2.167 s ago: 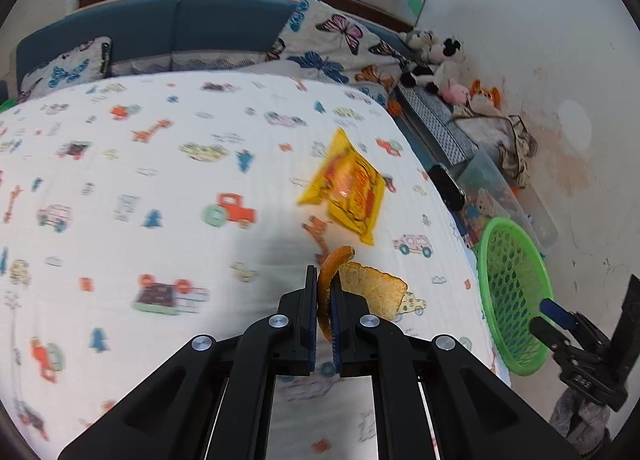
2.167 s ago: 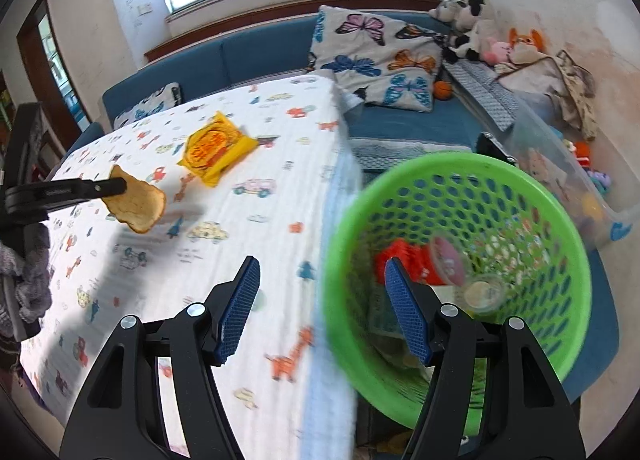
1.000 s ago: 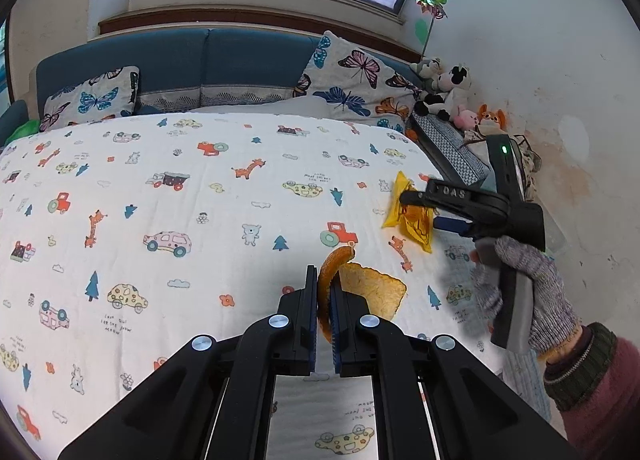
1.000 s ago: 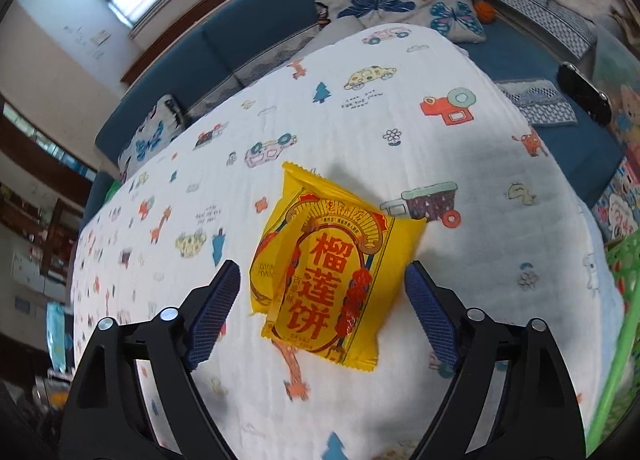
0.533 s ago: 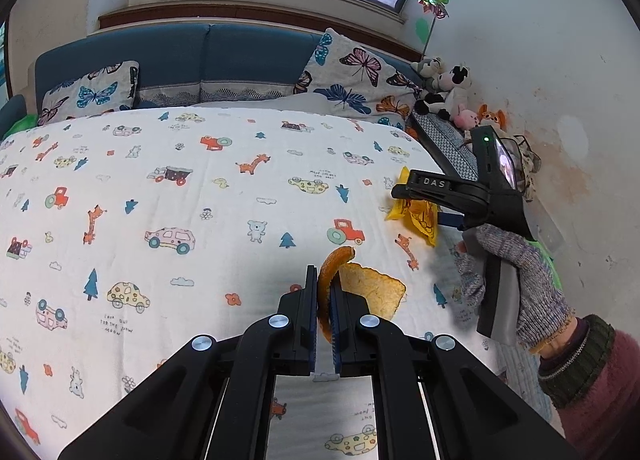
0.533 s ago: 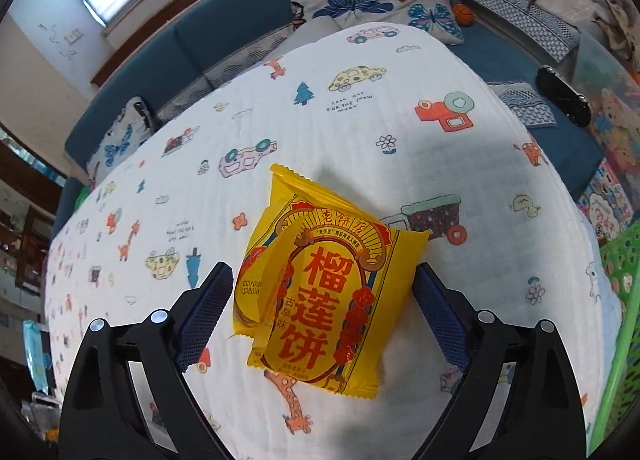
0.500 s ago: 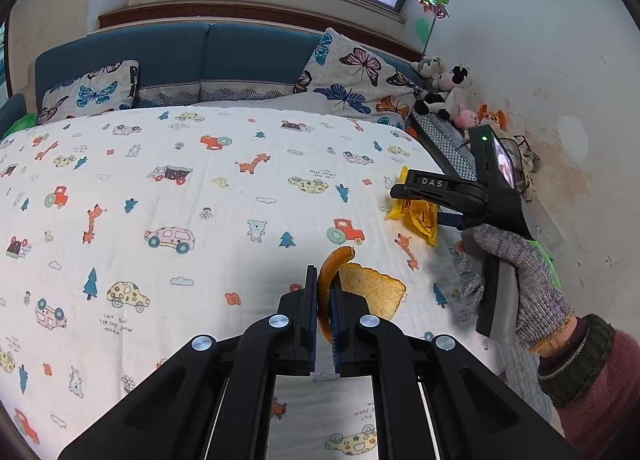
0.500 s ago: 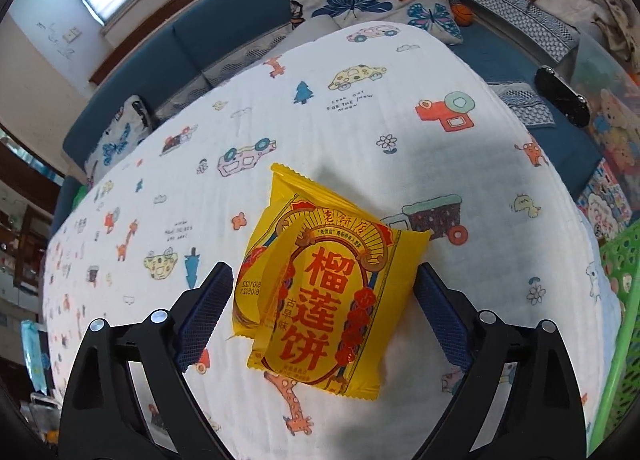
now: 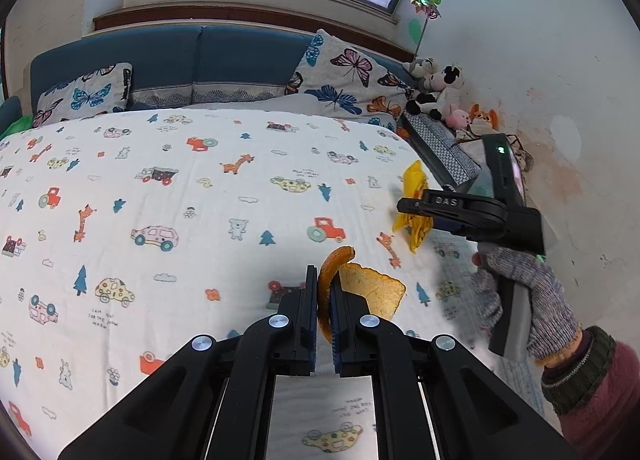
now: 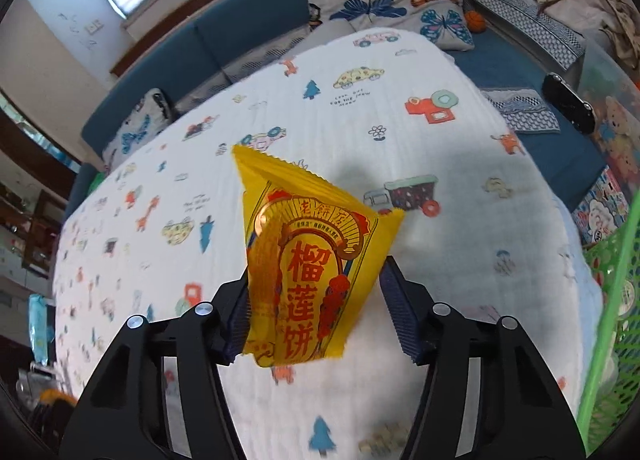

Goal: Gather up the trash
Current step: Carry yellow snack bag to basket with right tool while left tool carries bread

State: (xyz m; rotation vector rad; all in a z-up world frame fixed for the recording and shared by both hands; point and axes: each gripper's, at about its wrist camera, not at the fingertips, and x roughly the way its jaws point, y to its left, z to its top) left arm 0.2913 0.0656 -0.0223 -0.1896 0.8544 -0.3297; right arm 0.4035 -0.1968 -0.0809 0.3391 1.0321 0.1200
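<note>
My left gripper [image 9: 324, 308] is shut on a curled orange peel [image 9: 362, 286] and holds it above the cartoon-print bedspread [image 9: 168, 196]. My right gripper [image 10: 316, 320] is shut on a yellow snack wrapper [image 10: 308, 272] with red Chinese lettering, lifted and tilted above the spread. In the left wrist view the right gripper [image 9: 404, 206] holds that wrapper [image 9: 416, 208] near the bed's right edge. A green mesh basket [image 10: 616, 300] shows at the right edge of the right wrist view, with trash inside.
A blue sofa back with butterfly cushions [image 9: 344, 76] lies beyond the bed. Stuffed toys [image 9: 440, 96] and a patterned box [image 9: 436, 148] sit at the right by the wall. A black object [image 10: 568, 102] lies on the blue seat.
My right gripper has closed on the yellow wrapper and lifted it off the bedspread; it now stands tilted upright. My left gripper still holds the peel in about the same place.
</note>
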